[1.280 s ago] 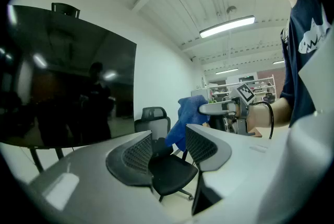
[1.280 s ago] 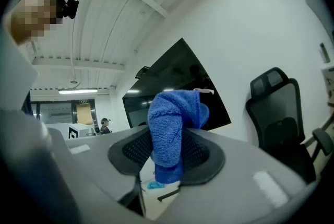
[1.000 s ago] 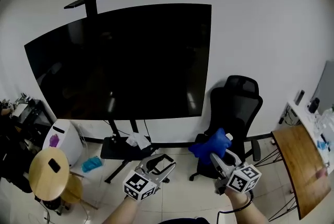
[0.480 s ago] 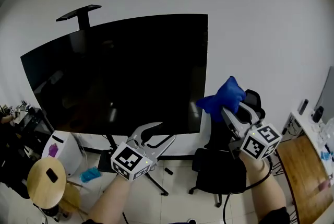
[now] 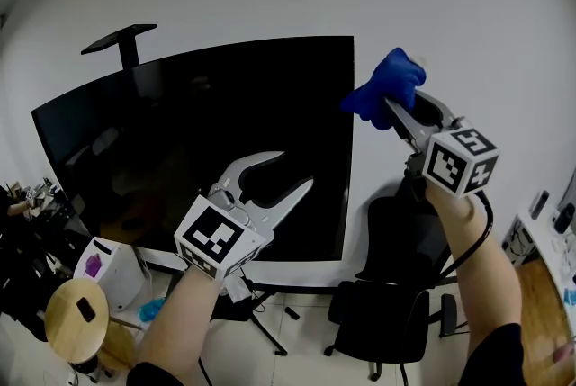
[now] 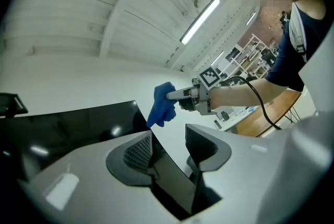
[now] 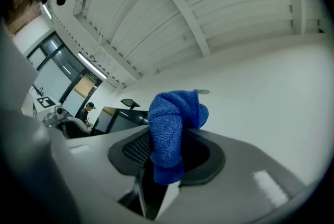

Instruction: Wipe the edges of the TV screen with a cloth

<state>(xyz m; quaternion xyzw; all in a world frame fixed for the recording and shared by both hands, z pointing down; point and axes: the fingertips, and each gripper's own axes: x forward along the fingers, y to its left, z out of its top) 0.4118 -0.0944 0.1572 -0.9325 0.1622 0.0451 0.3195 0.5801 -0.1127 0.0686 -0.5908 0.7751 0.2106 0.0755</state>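
Note:
A large black TV screen (image 5: pixel 198 150) stands on a floor stand against the white wall. My right gripper (image 5: pixel 392 108) is shut on a bunched blue cloth (image 5: pixel 385 85). It holds the cloth up just right of the TV's top right corner, close to the edge but apart from it. In the right gripper view the blue cloth (image 7: pixel 171 125) hangs between the pads. My left gripper (image 5: pixel 286 175) stands open and empty in front of the screen's lower right part. The left gripper view shows the TV (image 6: pixel 62 126), with its right edge running down between the fingers (image 6: pixel 140 149), and the blue cloth (image 6: pixel 163 105) beyond.
A black office chair (image 5: pixel 396 285) stands below the right gripper. A round wooden stool (image 5: pixel 76 317) and cluttered shelves are at lower left. A wooden table (image 5: pixel 551 296) is at the right edge. A black bar (image 5: pixel 117 40) sticks up above the TV.
Both grippers have risen from near floor level to the height of the screen. The right one has carried the cloth up beside the TV's top right corner.

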